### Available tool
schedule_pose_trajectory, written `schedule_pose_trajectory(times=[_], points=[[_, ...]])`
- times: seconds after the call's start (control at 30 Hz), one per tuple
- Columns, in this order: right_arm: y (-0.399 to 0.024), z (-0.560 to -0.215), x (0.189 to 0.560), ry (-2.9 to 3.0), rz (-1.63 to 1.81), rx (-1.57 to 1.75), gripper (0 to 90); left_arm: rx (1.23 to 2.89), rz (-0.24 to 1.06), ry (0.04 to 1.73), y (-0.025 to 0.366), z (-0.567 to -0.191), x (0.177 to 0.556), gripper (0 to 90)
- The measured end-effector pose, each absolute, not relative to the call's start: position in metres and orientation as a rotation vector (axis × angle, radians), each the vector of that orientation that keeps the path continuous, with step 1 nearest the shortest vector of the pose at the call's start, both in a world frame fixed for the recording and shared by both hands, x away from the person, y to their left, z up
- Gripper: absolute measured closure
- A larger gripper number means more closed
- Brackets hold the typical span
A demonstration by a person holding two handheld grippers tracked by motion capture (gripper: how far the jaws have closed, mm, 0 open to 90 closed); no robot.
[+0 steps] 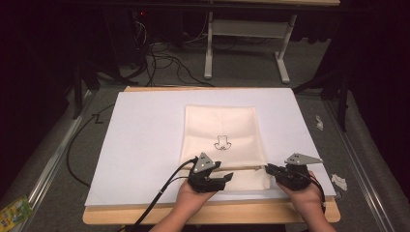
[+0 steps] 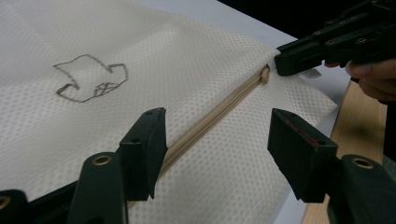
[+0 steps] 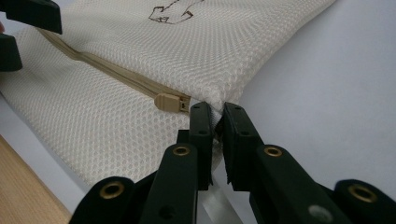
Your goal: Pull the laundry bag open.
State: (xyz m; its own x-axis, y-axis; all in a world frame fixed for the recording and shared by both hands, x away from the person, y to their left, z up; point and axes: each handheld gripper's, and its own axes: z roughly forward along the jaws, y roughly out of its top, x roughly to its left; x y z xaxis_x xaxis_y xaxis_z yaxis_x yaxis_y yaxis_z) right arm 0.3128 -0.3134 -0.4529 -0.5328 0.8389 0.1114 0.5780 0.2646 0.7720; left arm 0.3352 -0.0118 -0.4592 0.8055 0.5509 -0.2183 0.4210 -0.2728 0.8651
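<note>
A cream mesh bag [image 1: 222, 130] with a small drawn emblem [image 1: 222, 143] lies flat on a white board [image 1: 145, 145]. A tan zipper [image 2: 210, 119] runs across its near end, and its pull [image 3: 167, 102] sits at the right end. My left gripper [image 2: 218, 116] hovers open with its jaws on either side of the zipper line, and nothing is pinched between them. The high view places it at the bag's near edge [image 1: 227, 178]. My right gripper [image 3: 217, 109] is shut on the bag's right edge, just beside the zipper pull.
The white board rests on a wooden tabletop [image 1: 217, 215] whose near edge shows below the hands. Cables [image 1: 164, 60] and a white table frame [image 1: 241, 29] stand on the floor behind. Paper scraps [image 1: 339, 181] lie to the right and a green packet [image 1: 14, 209] at bottom left.
</note>
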Motion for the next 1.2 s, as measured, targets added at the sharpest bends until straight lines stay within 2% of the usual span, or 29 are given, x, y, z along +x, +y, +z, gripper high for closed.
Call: schedule_pose_trajectory(times=[0.43,0.6,0.9,1.2], points=[[-0.314,-0.451,0.312,2.211,1.155,1.278,83.8,1.965,0.149,0.686,-0.067,-0.466,0.338,42.3],[-0.314,-0.450,0.311,2.206,1.169,1.279,83.8,1.985,0.108,0.677,-0.080,-0.470,0.341,52.5],[-0.312,-0.448,0.310,2.215,1.161,1.267,84.7,1.964,0.068,0.704,-0.090,-0.474,0.345,63.3],[-0.312,-0.447,0.309,2.210,1.171,1.254,84.7,1.943,0.087,0.699,-0.099,-0.474,0.342,76.4]])
